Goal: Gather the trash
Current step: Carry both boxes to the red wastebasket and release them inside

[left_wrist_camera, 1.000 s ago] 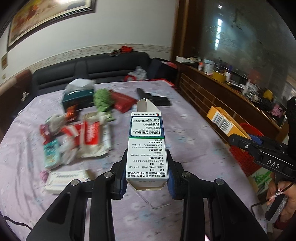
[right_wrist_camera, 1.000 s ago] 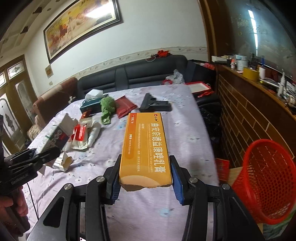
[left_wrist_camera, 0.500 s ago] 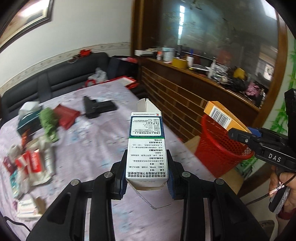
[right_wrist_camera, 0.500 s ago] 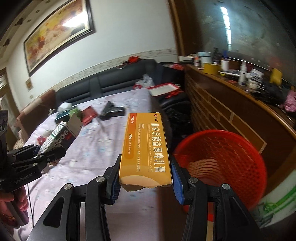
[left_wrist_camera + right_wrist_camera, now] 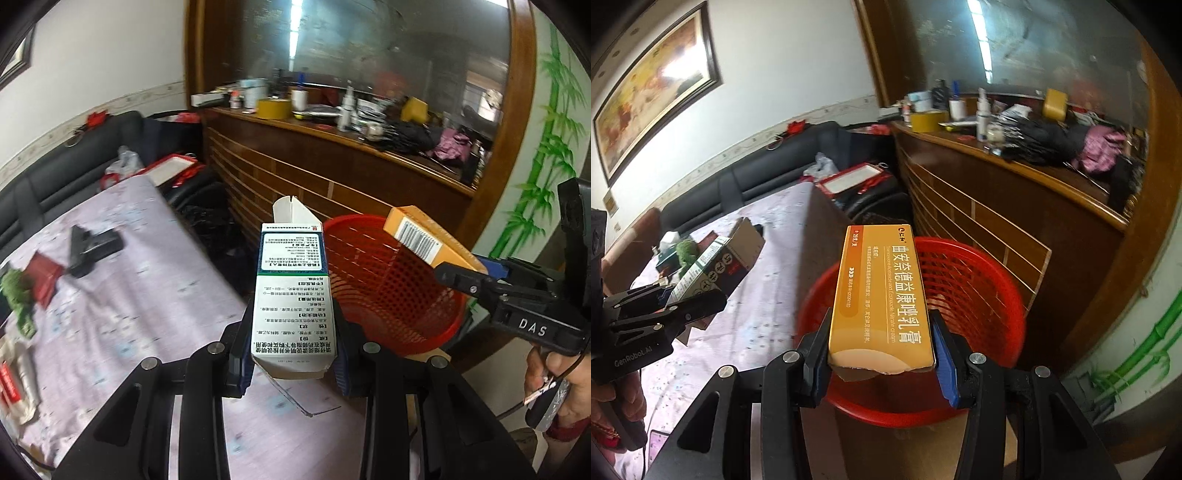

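Note:
My left gripper (image 5: 293, 360) is shut on a white and green medicine box (image 5: 293, 299) whose top flap stands open. It hangs over the table's right edge, just left of the red mesh basket (image 5: 391, 291). My right gripper (image 5: 881, 363) is shut on an orange cream box (image 5: 881, 301) and holds it right above the red basket (image 5: 975, 291), which stands on the floor beside the table. In the left wrist view the orange box (image 5: 424, 240) shows over the basket's far rim. In the right wrist view the white box (image 5: 709, 264) shows at the left over the table.
The table with the lilac cloth (image 5: 140, 306) carries more litter at its left: a red packet (image 5: 42, 275), a green wad (image 5: 16, 291), a black object (image 5: 90, 249). A wooden counter (image 5: 997, 206) crowded with bottles runs behind the basket. A black sofa (image 5: 775, 166) lies beyond the table.
Both grippers have swung right from over the table towards the red basket, each keeping its box. The basket has come into full view under the orange box.

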